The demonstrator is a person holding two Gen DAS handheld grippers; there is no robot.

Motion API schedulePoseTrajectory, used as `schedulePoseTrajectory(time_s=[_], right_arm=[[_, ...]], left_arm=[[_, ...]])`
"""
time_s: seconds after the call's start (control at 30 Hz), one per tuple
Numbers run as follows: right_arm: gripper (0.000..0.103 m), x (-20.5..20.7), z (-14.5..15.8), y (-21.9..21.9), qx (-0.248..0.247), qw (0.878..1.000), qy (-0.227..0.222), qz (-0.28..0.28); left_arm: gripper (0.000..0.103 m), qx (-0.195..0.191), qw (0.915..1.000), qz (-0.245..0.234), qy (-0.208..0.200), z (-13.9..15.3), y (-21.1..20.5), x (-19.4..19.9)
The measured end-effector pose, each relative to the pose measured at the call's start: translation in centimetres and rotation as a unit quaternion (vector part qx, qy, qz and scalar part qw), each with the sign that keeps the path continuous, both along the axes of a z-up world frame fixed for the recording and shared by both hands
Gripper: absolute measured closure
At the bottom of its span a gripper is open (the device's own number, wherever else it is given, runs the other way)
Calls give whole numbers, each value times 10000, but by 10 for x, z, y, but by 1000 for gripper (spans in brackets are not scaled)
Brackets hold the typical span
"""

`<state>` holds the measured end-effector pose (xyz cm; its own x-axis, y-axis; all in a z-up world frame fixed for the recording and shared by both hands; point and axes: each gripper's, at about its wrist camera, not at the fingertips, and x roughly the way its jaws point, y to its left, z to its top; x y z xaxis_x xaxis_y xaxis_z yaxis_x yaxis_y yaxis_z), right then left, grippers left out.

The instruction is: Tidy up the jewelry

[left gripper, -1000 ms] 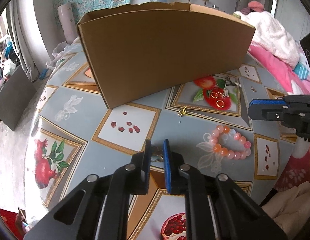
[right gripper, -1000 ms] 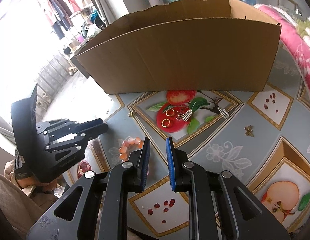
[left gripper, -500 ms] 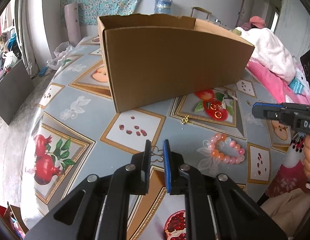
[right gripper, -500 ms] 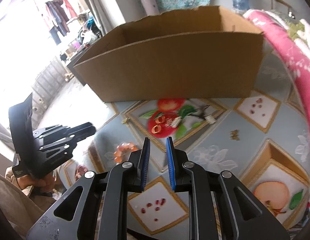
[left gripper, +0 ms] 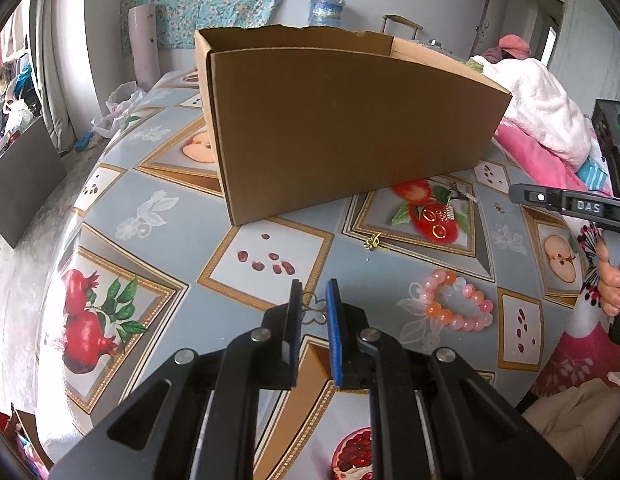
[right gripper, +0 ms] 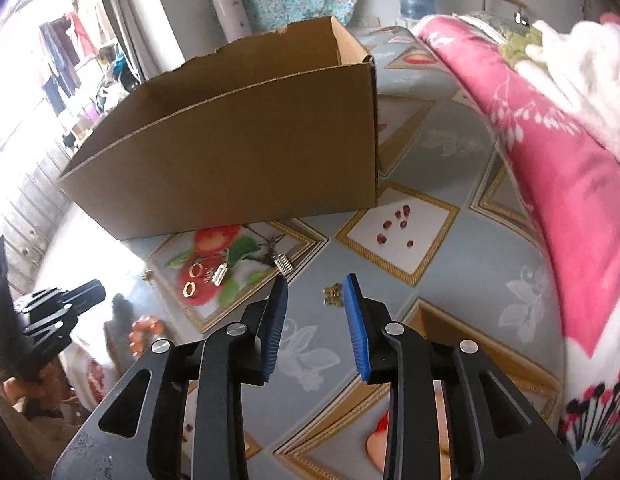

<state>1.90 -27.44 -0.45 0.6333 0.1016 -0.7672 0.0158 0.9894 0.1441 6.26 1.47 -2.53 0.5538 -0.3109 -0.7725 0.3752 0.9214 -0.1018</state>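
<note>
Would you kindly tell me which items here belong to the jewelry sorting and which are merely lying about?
Job:
cardboard box
butterfly earring in left gripper
second butterfly earring
pink bead bracelet
gold hoops
right gripper

Lying about:
water jug
pink blanket

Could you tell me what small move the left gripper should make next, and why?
Probably lift and carry toward the cardboard box. The left gripper has its jaws closed on a thin wire butterfly charm, and the box stands open-topped straight ahead, so raising it over the near wall seems the natural step.
</note>
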Motion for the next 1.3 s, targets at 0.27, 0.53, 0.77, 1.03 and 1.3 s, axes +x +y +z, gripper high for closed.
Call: schedulePoseTrajectory(time_s=[0.27, 0.53, 0.77, 1.03, 1.3], right_arm=[[84, 7, -19, 14, -522, 9983, 252, 97], [88, 6, -20, 17, -745, 9969, 200, 168], [98, 1, -20, 22, -569, 9981, 146, 174], [99, -7, -4, 1, -11, 10000, -60, 70], [99, -25, 53, 9, 163, 9961, -797, 333]], left_arm=[[92, 5, 10000, 0, 34, -3, 1, 2], [92, 8, 10000, -10, 65, -4, 0, 4], [92, -48, 10000, 16, 23, -4, 1, 4], [92, -118, 9998, 76, -128, 6, 6, -3], [92, -397, 9957, -20, -837, 66, 16, -14]])
